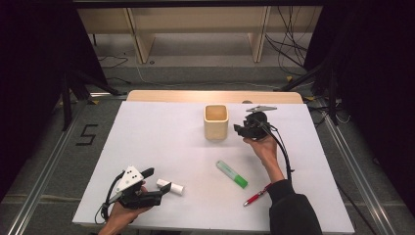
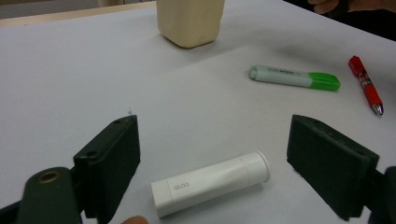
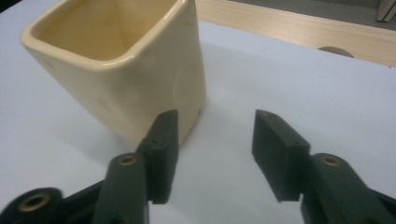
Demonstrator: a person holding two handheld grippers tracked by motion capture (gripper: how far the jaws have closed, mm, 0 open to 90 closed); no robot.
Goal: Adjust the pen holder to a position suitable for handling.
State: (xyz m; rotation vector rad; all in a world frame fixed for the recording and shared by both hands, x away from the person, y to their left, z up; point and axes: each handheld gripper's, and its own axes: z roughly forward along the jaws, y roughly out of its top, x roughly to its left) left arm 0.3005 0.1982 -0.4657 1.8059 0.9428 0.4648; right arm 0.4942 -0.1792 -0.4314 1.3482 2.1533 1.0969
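Glue stick (image 2: 211,183), white, lay on the table (image 1: 161,137) between the wide-open jaws of the left gripper (image 1: 155,178), untouched. Right gripper (image 3: 212,142), jaws parted and empty, hovered just beside the cream square cup (image 1: 216,121). Likely step: pickup approach; next, close on the stick's barrel.

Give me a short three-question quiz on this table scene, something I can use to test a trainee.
1. True or false: the left gripper is open around the white glue stick.
2. Which thing stands nearest the right gripper? A) green highlighter B) cream cup C) red pen
3. Fill in: the cup stands ____, opening up.

Key: 1 true; 2 B; 3 upright.
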